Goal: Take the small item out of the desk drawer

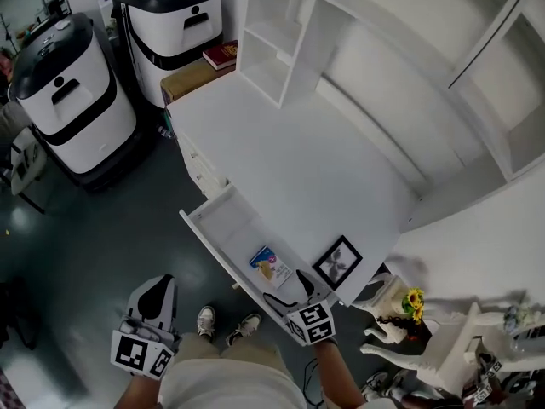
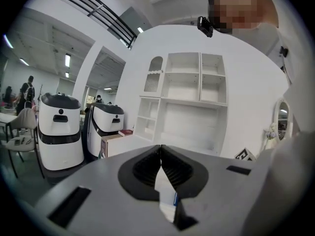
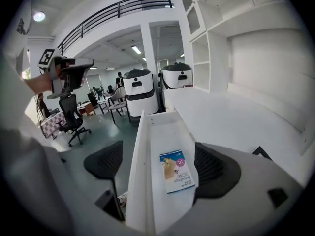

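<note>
Right gripper (image 3: 160,167) hovers over the open drawer (image 3: 138,171), jaws spread wide with the small packet (image 3: 177,171) lying flat inside between them, likely lined up to pinch it; left gripper (image 2: 161,154) hangs spare at near left, jaws together, maybe nipping a pale sliver.

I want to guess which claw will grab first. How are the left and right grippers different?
The left gripper has its jaws pressed together; the right gripper has its jaws wide apart. The left gripper is held over the floor, away from the drawer; the right gripper sits astride the open drawer's front wall, near the small packet. Both have ribbed black jaws.
</note>
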